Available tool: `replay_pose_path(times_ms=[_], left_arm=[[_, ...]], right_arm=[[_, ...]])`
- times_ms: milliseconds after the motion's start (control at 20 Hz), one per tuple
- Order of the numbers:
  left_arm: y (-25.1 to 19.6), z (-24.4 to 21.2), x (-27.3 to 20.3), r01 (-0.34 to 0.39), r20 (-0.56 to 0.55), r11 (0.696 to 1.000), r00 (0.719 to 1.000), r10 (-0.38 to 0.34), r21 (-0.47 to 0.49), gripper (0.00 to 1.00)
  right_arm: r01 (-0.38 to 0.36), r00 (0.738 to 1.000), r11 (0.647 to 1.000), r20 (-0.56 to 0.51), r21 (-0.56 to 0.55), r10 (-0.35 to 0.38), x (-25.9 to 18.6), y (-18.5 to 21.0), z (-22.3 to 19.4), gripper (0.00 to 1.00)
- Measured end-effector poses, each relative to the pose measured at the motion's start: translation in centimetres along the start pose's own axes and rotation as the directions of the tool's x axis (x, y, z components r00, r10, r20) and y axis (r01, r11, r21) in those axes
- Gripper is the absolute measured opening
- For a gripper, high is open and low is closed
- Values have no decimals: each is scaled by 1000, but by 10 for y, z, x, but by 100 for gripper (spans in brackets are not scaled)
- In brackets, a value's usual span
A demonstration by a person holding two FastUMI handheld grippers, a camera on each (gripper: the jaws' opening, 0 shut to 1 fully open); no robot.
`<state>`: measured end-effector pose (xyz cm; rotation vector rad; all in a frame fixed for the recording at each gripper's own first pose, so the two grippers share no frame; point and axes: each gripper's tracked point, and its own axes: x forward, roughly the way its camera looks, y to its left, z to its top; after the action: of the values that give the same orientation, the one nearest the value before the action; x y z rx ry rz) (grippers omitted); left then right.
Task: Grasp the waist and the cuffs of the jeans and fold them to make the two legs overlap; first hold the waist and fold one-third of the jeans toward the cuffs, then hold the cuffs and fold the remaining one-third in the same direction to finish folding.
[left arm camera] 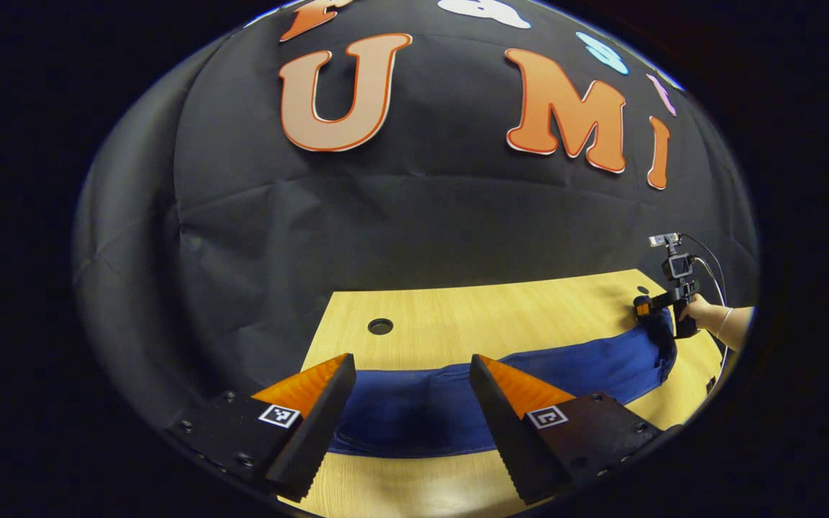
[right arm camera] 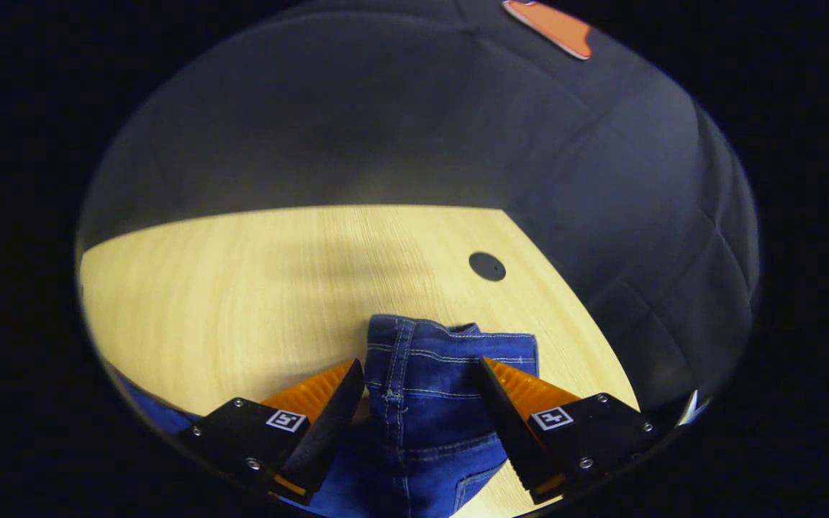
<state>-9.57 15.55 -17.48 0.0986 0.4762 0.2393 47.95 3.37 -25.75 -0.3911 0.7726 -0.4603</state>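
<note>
A light wooden table (left arm camera: 458,316) was set against a black cloth wall (left arm camera: 400,208), with a small round hole (left arm camera: 380,326) cut into the tabletop near its far edge. The jeans (left arm camera: 458,396) were laid out flat along the table, stretched between the two grippers.

In the left gripper view, the left gripper (left arm camera: 411,403) was held with its fingers spread apart over one end of the jeans, nothing pinched between them. Farther off, the right gripper (left arm camera: 648,308) was seen at the other end of the denim, gripped by a hand (left arm camera: 699,313).

In the right gripper view, the waist (right arm camera: 450,342), with its seams and stitching, was bunched up between fingers that were parted, each one just beside the fabric; whether they were actually touching it couldn't be told. No containers were on the table.
</note>
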Motion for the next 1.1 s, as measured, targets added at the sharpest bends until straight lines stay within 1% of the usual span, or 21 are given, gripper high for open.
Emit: replay_pose_path(times_ms=[50, 100, 150, 250, 300, 350, 400, 500, 600, 700, 750, 850, 1000, 1100], left_arm=[[2, -3, -1, -12, -14, 1000, 1000, 12, 5, 98], [4, -4, -1, -17, -22, 1000, 1000, 18, 13, 98], [7, -5, -4, -23, -25, 999, 999, 24, 22, 98], [12, -4, -3, -37, -23, 999, 999, 38, 34, 98], [13, -3, -3, -37, -18, 999, 999, 37, 34, 98], [12, -3, -3, -34, -17, 999, 999, 35, 32, 98], [12, -3, -4, -35, -19, 999, 999, 35, 32, 98], [13, -3, -6, -35, -14, 999, 999, 35, 29, 98], [12, -1, -7, -28, 0, 999, 1000, 28, 24, 97], [11, 1, -8, -17, 13, 1000, 1000, 17, 21, 97], [13, 2, -9, -15, 22, 1000, 1000, 15, 18, 97], [15, 3, -12, -12, 38, 1000, 999, 11, 14, 97], [20, 3, -16, -11, 52, 1000, 999, 11, 5, 97], [27, 3, -20, -16, 62, 1000, 998, 16, -2, 97]], right_arm=[[2, 1000, 1000, 9, -8, -1, -6, 3, 11, 98], [-18, 999, 1000, 30, -7, 18, -8, 6, 21, 82], [-22, 1000, 1000, 2, -1, 22, -14, 4, 15, 66], [-38, 999, 998, 32, 54, 36, -33, 6, 28, 34], [-79, 996, 993, 53, 83, 75, -35, 5, 28, 33], [-134, 987, 985, 103, 110, 123, -45, 5, 34, 34], [-171, 977, 977, 149, 128, 151, -61, 0, 43, 33], [-197, 960, 968, 231, 154, 159, -91, -17, 54, 33], [-256, 935, 950, 294, 180, 197, -125, -20, 65, 33], [-337, 896, 919, 370, 205, 247, -161, -21, 67, 33], [-377, 871, 903, 410, 205, 271, -178, -23, 72, 33], [-443, 835, 876, 445, 191, 325, -199, -24, 67, 32], [-523, 782, 843, 462, 122, 418, -220, -25, 52, 32], [-576, 748, 813, 455, 83, 483, -224, -24, 50, 32]])
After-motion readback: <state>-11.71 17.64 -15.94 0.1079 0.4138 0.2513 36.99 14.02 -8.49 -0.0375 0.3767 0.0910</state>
